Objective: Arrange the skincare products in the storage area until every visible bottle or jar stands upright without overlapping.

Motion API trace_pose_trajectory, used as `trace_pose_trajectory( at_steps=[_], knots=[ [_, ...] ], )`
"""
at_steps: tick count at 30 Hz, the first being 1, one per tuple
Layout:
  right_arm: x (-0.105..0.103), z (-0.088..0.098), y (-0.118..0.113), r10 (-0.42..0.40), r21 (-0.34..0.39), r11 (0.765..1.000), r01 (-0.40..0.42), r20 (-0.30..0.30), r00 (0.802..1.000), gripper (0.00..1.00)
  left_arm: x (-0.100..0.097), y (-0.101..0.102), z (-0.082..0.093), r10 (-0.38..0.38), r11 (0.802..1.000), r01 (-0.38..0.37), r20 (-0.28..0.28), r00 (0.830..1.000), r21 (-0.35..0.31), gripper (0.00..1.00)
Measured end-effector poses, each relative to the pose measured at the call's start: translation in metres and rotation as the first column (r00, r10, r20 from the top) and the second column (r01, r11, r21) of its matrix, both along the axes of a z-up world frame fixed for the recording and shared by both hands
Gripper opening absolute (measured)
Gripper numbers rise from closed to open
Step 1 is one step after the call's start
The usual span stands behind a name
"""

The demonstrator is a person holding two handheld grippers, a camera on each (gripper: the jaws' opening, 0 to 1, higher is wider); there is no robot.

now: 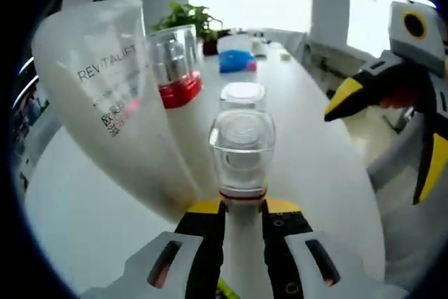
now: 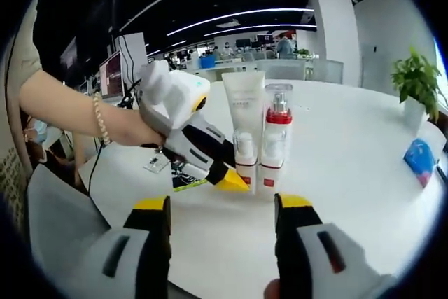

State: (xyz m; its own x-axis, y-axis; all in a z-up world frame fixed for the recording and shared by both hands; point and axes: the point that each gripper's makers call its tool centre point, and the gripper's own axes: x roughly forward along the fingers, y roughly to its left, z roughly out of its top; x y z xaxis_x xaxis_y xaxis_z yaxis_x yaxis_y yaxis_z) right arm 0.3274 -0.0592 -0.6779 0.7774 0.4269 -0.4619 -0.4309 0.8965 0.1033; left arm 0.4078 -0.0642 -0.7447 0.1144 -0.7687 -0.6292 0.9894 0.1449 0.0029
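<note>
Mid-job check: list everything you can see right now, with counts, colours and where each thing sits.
White squeeze tube: one, upright, at the back of the cluster.
Clear pump bottle with red collar: one, upright, right of the tube.
Small bottle with clear cap: one, between the left gripper's jaws.
White round table: one, under the cluster.
Blue packet: one, far right on the table.
Green potted plant: one, table's far edge.
Left gripper: yellow-tipped, at the cluster.
Right gripper: open, short of the bottles.
</note>
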Motion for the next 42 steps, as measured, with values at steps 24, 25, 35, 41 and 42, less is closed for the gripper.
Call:
trace_pose_trajectory(
  at_steps=[24, 25, 35, 41, 42],
  knots=[
    [0.0, -0.001, 0.0, 0.001, -0.001, 1.0, -0.001, -0.007, 1.0, 0.61, -0.001, 0.008, -0.009, 0.008, 0.999, -0.007, -0.014, 1.0, 0.052, 0.27],
    [0.0, -0.001, 0.001, 0.001, -0.001, 1.0, -0.001, -0.007, 1.0, 0.61, -0.002, 0.009, -0.008, 0.012, 0.999, -0.012, -0.014, 1.0, 0.052, 0.27],
    [-0.001, 0.002, 0.004, 0.02, -0.014, 1.0, -0.02, 0.0, 1.0, 0.62, -0.013, 0.035, 0.002, 0.098, 0.995, -0.096, -0.051, 0.994, 0.041, 0.37],
    [-0.003, 0.006, 0.004, 0.022, -0.016, 1.0, -0.022, 0.005, 1.0, 0.66, -0.021, 0.062, 0.005, 0.185, 0.982, -0.181, -0.094, 0.978, 0.046, 0.47],
    [-0.003, 0.006, 0.003, 0.023, -0.016, 1.0, -0.023, 0.005, 1.0, 0.66, -0.022, 0.067, 0.006, 0.201, 0.979, -0.197, -0.1, 0.975, 0.044, 0.48]
  ],
)
